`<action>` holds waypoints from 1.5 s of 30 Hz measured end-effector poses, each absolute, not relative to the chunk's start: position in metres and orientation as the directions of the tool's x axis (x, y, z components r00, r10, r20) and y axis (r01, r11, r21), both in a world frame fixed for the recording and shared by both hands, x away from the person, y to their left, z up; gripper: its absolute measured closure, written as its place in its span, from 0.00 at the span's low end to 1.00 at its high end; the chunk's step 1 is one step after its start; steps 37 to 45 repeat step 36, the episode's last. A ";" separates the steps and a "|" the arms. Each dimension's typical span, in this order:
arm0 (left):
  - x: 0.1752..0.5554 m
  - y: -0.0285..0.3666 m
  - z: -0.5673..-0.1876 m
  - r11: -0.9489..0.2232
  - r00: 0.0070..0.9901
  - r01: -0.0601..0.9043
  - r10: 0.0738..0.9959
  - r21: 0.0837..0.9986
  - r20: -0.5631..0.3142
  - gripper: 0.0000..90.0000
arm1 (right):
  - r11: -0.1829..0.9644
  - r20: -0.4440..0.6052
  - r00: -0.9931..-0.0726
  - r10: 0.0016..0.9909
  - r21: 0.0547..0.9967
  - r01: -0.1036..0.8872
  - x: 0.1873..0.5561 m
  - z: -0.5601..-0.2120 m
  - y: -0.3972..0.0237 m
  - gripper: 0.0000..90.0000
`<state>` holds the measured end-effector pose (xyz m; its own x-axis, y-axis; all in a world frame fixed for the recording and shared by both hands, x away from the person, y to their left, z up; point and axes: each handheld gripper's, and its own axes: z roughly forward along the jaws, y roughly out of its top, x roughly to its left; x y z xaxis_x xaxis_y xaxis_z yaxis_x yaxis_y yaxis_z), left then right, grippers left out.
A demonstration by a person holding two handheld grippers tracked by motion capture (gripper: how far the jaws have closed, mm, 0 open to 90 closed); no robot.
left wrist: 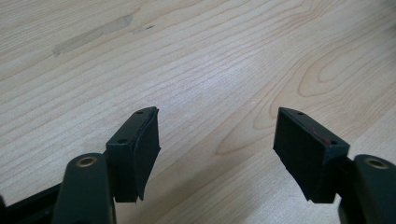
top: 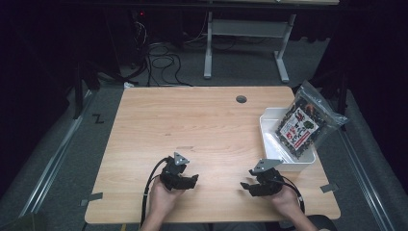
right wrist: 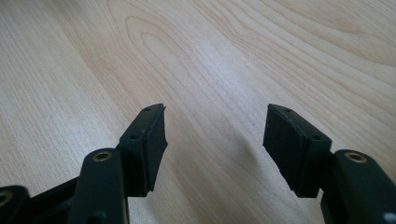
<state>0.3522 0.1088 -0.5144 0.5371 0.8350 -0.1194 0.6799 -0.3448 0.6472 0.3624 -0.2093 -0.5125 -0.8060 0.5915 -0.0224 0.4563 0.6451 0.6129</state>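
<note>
Snack bag leans in the white tray at the bench's far right, well apart from both my grippers. I judge it light, crinkly and slippery, contents crushable; I'd pinch the flat top seal. Left gripper and right gripper fingers are spread, holding nothing

A printed snack bag, dark with a white and red label, is seen lying tilted across the white tray at the table's right edge, its upper end overhanging the tray's far right rim, well apart from both grippers.
</note>
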 end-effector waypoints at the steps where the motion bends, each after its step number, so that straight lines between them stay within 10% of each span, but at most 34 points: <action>1: 0.352 0.109 -0.514 -0.343 0.537 0.679 0.835 0.649 -0.121 0.35 | 0.641 -0.016 -0.806 0.592 0.616 0.458 0.362 -0.513 -0.209 0.44; 45: 0.353 0.104 -0.519 -0.366 0.548 0.685 0.828 0.629 -0.115 0.35 | 0.658 -0.028 -0.812 0.583 0.603 0.451 0.359 -0.522 -0.214 0.44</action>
